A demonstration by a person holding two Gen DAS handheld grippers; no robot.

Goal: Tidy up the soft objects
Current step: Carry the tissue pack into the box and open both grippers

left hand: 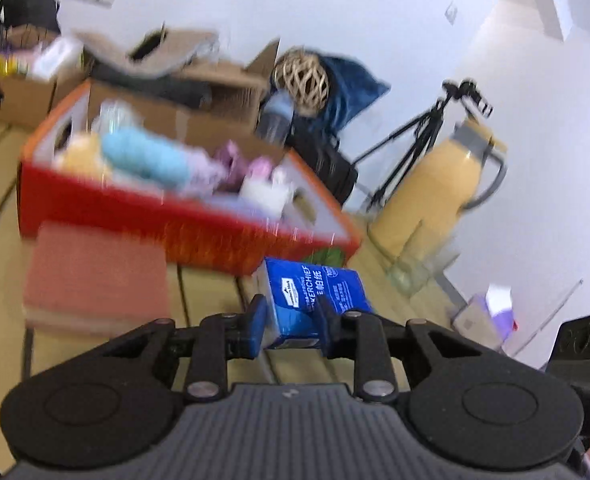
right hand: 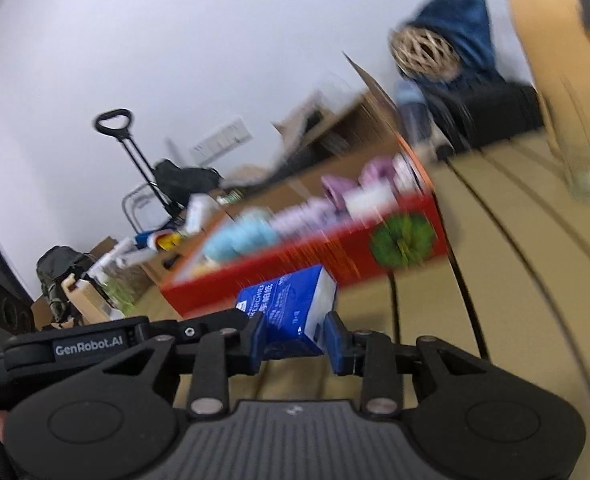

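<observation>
One blue tissue pack (left hand: pixel 315 304) is held between the two grippers. The left gripper (left hand: pixel 291 326) pinches the near end of the pack, with both blue pads pressed against its sides. In the right wrist view the same pack (right hand: pixel 291 308) sits between the pads of the right gripper (right hand: pixel 295 338), which is likewise clamped on its near end. The pack appears raised clear of the table (left hand: pixel 215 292), just in front of the red box; whether its far end touches anything cannot be determined through the blur.

One red box (left hand: pixel 167 216) with an orange rim stands on the table behind the pack. It is open at the top and holds several soft items: one light blue roll (left hand: pixel 143 156), one yellowish item (left hand: pixel 81 156), and pink and lilac pieces (left hand: pixel 235 160) whose number cannot be counted because of motion blur. One green round print (right hand: pixel 401 242) marks the short side of the box.

One pink folded cloth (left hand: pixel 95 284) lies on the table to the left of the pack, touching or just beside the box front. One yellow jug (left hand: pixel 435 188) with a grey handle stands to the right of the box. One woven wicker ball (left hand: pixel 303 80) rests behind the box against a dark blue cloth (left hand: pixel 355 84). One black tripod (left hand: pixel 415 140) stands by the wall.
</observation>
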